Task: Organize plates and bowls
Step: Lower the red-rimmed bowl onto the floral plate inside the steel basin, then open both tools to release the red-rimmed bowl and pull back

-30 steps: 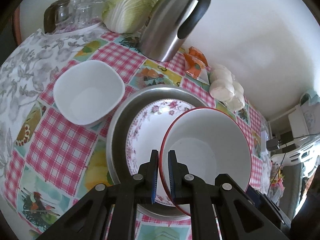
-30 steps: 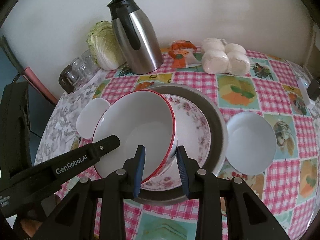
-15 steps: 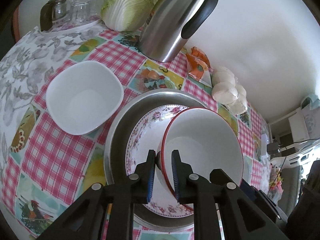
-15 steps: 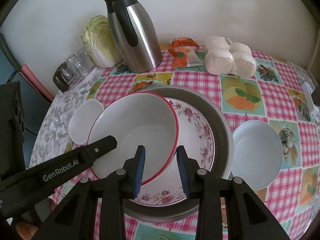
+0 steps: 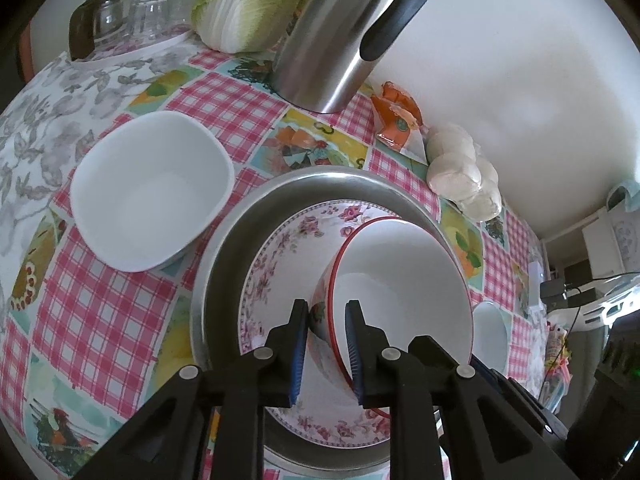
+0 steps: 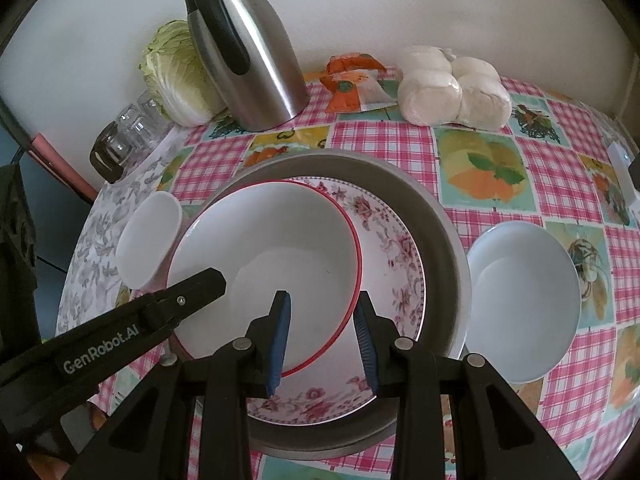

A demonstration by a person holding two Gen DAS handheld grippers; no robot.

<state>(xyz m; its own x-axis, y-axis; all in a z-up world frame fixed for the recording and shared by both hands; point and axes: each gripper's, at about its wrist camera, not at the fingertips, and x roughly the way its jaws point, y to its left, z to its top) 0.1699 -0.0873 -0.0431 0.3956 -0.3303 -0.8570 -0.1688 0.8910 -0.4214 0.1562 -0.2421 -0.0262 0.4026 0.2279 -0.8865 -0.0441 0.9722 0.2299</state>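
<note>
A white bowl with a red rim [image 5: 400, 280] [image 6: 272, 240] leans tilted on a floral plate [image 5: 280, 256] [image 6: 392, 248], which lies inside a wide metal pan [image 5: 224, 272] [image 6: 440, 240]. My left gripper [image 5: 326, 306] straddles the bowl's left rim. Its jaws are opening, and a gap shows beside the rim. One of its black fingers [image 6: 192, 292] reaches over the bowl in the right wrist view. My right gripper [image 6: 322, 296] is shut on the bowl's near-right wall, one pad inside and one outside. A white square bowl [image 5: 148, 188] [image 6: 146, 240] sits left of the pan. A white round bowl [image 6: 520, 300] [image 5: 490, 332] sits right of it.
At the back by the wall stand a steel jug [image 6: 248, 60], a cabbage [image 6: 176, 76], upturned glasses [image 6: 124, 132], an orange packet [image 6: 352, 80] and a bag of white buns [image 6: 456, 92]. The checked tablecloth ends at the table's rounded edge on the left.
Both grippers have sunk with the red-rimmed bowl, which now lies lower on the floral plate. The left jaws, tight on the rim before, have parted.
</note>
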